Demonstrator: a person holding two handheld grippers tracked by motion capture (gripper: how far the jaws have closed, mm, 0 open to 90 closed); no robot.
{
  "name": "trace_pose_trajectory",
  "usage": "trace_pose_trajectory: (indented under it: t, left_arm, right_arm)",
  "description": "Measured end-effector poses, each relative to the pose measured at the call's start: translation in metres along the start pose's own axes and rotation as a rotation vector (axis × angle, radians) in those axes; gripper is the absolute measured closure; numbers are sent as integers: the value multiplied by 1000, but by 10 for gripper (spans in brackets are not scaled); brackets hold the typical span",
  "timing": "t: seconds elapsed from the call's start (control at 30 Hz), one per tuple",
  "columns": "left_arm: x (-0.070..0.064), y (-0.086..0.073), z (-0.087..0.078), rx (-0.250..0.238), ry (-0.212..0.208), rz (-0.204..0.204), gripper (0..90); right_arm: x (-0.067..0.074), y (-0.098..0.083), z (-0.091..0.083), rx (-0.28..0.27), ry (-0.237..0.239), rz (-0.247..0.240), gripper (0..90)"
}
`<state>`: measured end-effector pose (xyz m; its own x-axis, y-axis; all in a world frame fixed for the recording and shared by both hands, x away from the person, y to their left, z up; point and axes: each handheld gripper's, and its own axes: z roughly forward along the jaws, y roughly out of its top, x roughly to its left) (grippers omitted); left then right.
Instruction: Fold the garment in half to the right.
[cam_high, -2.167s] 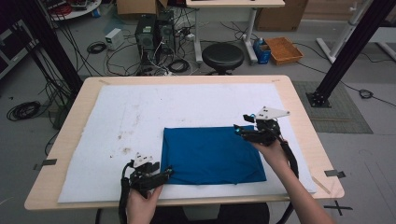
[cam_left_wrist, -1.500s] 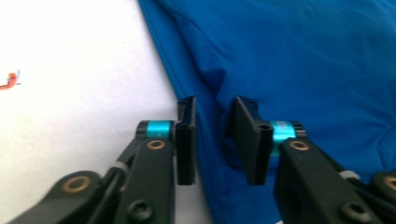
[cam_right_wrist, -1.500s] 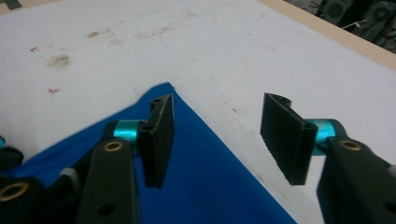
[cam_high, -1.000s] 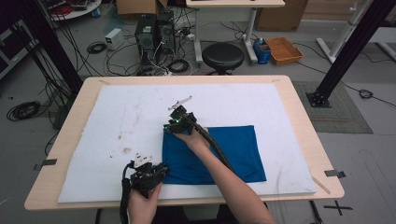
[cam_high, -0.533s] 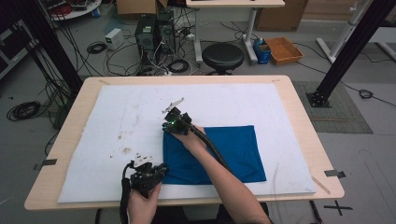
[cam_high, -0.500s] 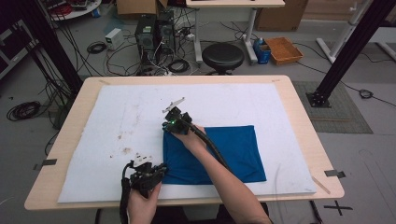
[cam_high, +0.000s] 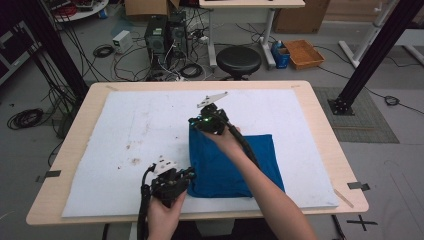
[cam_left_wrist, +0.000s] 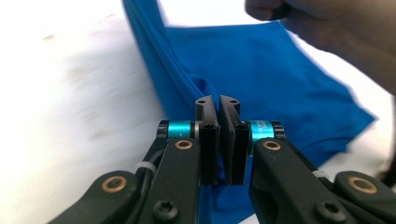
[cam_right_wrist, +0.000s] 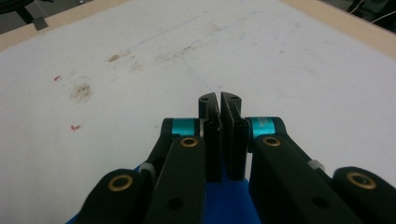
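Pinching blue cloth (cam_left_wrist: 261, 93), left gripper (cam_left_wrist: 219, 100) view reveals layered fold

Blue rectangular fabric cloth (cam_high: 235, 167): folded double; left corners raised off the white mat; remainder flat, near front edge.

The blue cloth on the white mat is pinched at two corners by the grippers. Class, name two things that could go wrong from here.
1. The left gripper is shut on just the edge of the blue cloth; with so little fabric between the jaws, that corner could slip out as it is lifted.
2. The right gripper holds the far left corner with the forearm lying across the cloth, so the arm might drag or bunch the folded layers on the white mat.
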<state>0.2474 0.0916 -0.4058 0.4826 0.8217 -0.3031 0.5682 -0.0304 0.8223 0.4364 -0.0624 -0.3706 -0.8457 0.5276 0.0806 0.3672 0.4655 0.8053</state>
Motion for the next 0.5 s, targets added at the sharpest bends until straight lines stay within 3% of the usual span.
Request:
trace_pose_trajectory:
  t: [0.17,0.5]
  left_arm:
    - [-26,12,22,14,-79,28,863]
    - [-66,20,66,39,-170,54,862]
  right_arm:
    - [-22,-11,-34,-1,-14,12,882]
    - [-61,-44,-89,9,-89,40,882]
